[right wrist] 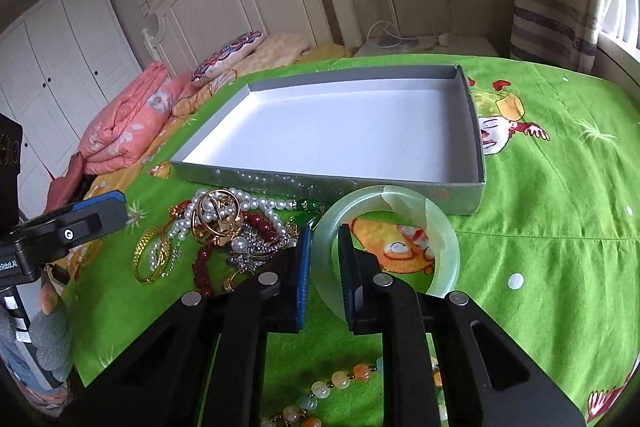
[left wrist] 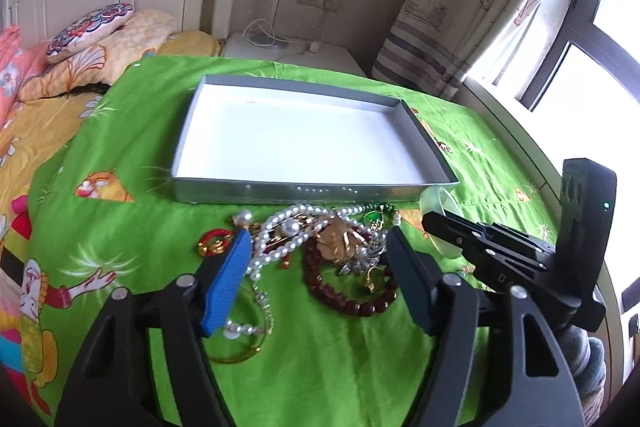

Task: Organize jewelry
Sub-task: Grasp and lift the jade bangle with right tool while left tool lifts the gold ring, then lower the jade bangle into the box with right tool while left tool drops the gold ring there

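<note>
1. At the far left of the bed, folded pink bedding (right wrist: 120, 131) lies beside a patterned cushion (right wrist: 228, 57), on the yellow sheet next to the green cartoon cover (right wrist: 560, 247).
2. The left gripper (left wrist: 316, 267) hovers over the jewelry pile (left wrist: 320, 243) with its jaws spread wide; beads lie between them but neither pad presses on any.
3. The pile itself, lying just in front of the box's near wall, holds a pearl necklace (right wrist: 256, 205), dark red bead bracelet (left wrist: 348, 299), gold bangle (right wrist: 150, 259), and a rhinestone piece.
4. The shallow grey box (right wrist: 476, 143) sits on the cover behind the pile, its white floor bare.
5. The right gripper (right wrist: 324, 267) has its jaws pinching the near left rim of the pale green jade bangle (right wrist: 440, 227), one pad inside the ring and one outside.
6. The bangle lies just right of the pile, its far edge touching the box's front wall.
7. A multicoloured stone bead strand (right wrist: 320, 391) lies nearer the camera, beneath the right gripper.
</note>
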The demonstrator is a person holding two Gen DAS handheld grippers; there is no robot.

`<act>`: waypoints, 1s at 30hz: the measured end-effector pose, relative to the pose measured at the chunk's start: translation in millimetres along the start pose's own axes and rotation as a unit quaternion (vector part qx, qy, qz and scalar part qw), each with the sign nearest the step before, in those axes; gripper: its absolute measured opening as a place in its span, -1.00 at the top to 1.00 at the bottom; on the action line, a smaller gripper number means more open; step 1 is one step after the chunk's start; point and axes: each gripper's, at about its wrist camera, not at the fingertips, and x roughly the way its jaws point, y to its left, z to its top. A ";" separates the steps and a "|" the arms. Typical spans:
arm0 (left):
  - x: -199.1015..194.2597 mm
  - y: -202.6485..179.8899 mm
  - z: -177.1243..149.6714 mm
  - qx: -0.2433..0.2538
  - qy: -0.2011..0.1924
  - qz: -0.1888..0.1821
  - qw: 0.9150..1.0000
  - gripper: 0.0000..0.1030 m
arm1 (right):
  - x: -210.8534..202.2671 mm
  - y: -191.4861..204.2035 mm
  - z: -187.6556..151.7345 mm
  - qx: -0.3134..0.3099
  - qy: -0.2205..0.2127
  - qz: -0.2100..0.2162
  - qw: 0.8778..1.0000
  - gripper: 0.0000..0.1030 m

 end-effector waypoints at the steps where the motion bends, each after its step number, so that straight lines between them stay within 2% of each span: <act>1: 8.4 -4.2 3.4 0.000 0.007 0.001 1.000 -0.15 | -2.2 -0.9 -0.4 0.002 -0.004 0.002 1.000 0.69; 4: 37.3 -12.6 8.1 0.000 0.040 0.002 0.999 -0.11 | -8.0 -2.6 -0.7 0.006 -0.017 0.004 1.000 0.69; 7: 59.4 -21.8 4.2 0.015 0.057 0.016 0.998 0.15 | -13.0 -6.4 -2.0 0.015 -0.035 0.009 0.999 0.69; 8: 63.1 -23.9 3.9 0.018 0.059 0.019 0.998 0.47 | -15.4 -7.9 -2.6 0.019 -0.041 0.012 0.999 0.69; 9: 67.0 -25.3 3.3 0.020 0.061 0.016 0.998 0.65 | -17.6 -9.1 -2.8 0.021 -0.046 0.014 0.999 0.69; 13: 58.9 -27.3 2.5 0.026 0.037 0.015 0.999 0.69 | -25.5 -11.9 -3.6 0.026 -0.065 0.022 0.997 0.69; 15: 46.9 -27.4 4.3 0.029 0.021 0.013 0.999 0.85 | -29.1 -13.5 -5.3 0.029 -0.076 0.024 0.996 0.69; 17: 36.2 -28.0 8.0 0.030 0.006 0.008 1.000 0.92 | -33.3 -13.2 -6.5 0.030 -0.088 0.022 0.995 0.69; 20: 23.6 -25.8 16.6 0.030 -0.012 0.002 0.999 0.92 | -39.5 -9.3 -5.5 0.022 -0.106 0.012 0.994 0.69; 24: 21.3 -17.0 29.9 0.025 -0.020 0.007 0.999 0.92 | -47.2 -0.5 -1.4 0.004 -0.120 -0.002 0.993 0.69; 30: 32.2 2.0 56.4 0.020 -0.011 0.021 1.000 0.92 | -48.4 12.4 16.5 -0.017 -0.102 -0.012 0.995 0.69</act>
